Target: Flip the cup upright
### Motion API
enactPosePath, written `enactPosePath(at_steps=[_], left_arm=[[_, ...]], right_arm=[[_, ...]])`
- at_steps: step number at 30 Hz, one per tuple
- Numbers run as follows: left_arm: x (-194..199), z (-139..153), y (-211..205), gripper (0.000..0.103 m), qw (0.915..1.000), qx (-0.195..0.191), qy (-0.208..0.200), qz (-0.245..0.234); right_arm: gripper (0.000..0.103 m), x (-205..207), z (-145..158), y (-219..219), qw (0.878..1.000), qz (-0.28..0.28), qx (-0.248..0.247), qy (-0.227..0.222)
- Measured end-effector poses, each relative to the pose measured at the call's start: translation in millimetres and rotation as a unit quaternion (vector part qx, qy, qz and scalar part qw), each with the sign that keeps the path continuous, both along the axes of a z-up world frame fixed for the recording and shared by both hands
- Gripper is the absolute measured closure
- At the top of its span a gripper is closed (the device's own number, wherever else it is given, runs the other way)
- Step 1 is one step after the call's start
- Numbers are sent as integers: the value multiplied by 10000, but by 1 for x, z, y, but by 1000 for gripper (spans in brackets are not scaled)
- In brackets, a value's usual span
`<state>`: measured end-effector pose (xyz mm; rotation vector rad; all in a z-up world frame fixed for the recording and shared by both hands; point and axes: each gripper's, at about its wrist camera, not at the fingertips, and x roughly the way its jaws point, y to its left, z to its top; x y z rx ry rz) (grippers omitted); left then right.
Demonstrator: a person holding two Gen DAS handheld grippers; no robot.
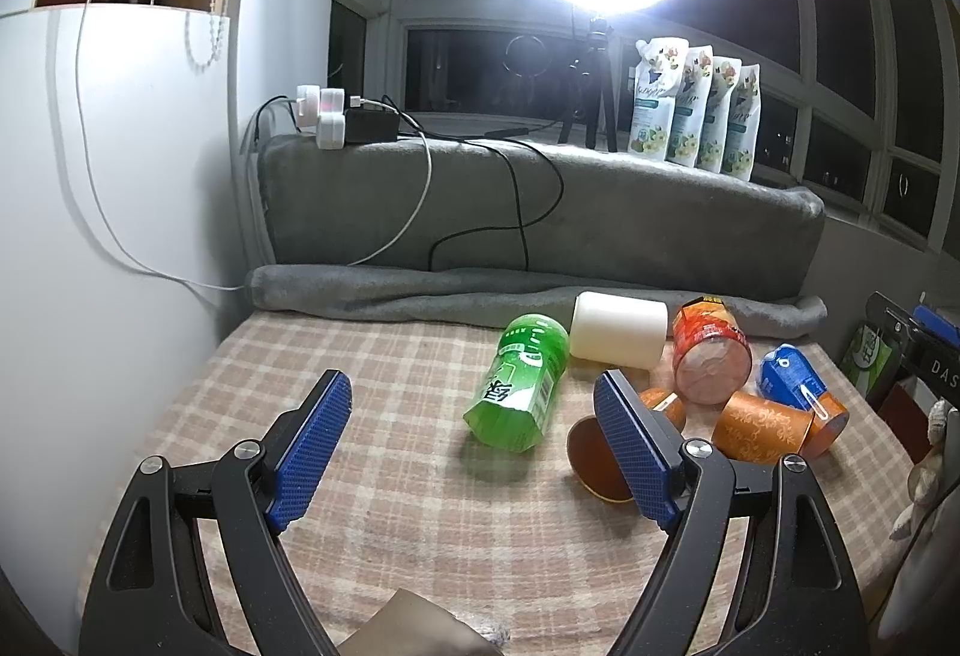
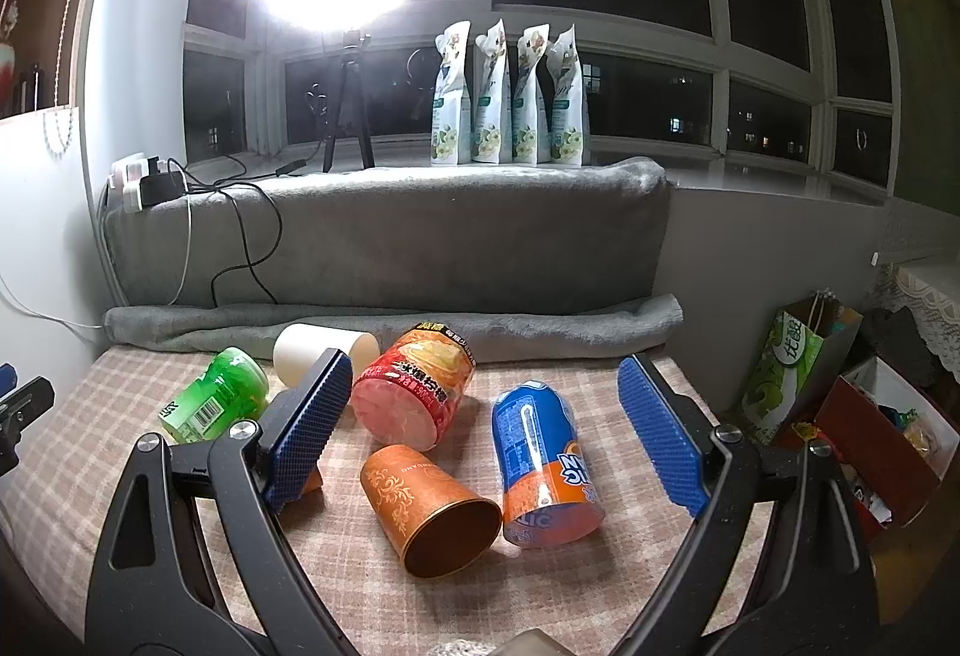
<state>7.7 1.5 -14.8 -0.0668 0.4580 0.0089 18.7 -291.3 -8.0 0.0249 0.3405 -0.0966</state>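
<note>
Both grippers hang above the checked cloth (image 2: pixel 120 416) with jaws spread wide and nothing between them: the right gripper (image 2: pixel 489 428) faces an orange paper cup (image 2: pixel 426 512) lying on its side, mouth toward the camera, between the blue-and-orange soda can (image 2: pixel 543 470) and the red snack tub (image 2: pixel 414 392). The left gripper (image 1: pixel 474 452) has the green bottle (image 1: pixel 522 383) ahead of it, and a second orange cup (image 1: pixel 600 461), also tipped over, is partly hidden behind its right finger. As I judge it, nothing is done yet: no cup stands upright, and reaching, gripping, turning and setting down all remain.
</note>
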Motion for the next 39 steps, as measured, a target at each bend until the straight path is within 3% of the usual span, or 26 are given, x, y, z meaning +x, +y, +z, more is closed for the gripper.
enactPosePath(at_steps=[12,18,24,33,39], left_arm=[[6,-9,3,20,9999,-40,162,-8],[14,-24,12,20,9969,-414,665,-34],[21,-39,23,20,9898,-863,1131,-38],[22,-46,23,20,9870,-890,1336,-86],[20,-45,26,20,9868,-924,1324,-84]], right_arm=[[11,48,-14,-3,9965,436,287,660],[11,89,-22,-7,9867,777,633,1282],[11,139,-30,-19,9667,980,1246,2008],[11,213,-58,-28,9201,984,2071,3176],[11,240,-78,-26,8972,875,2347,3637]])
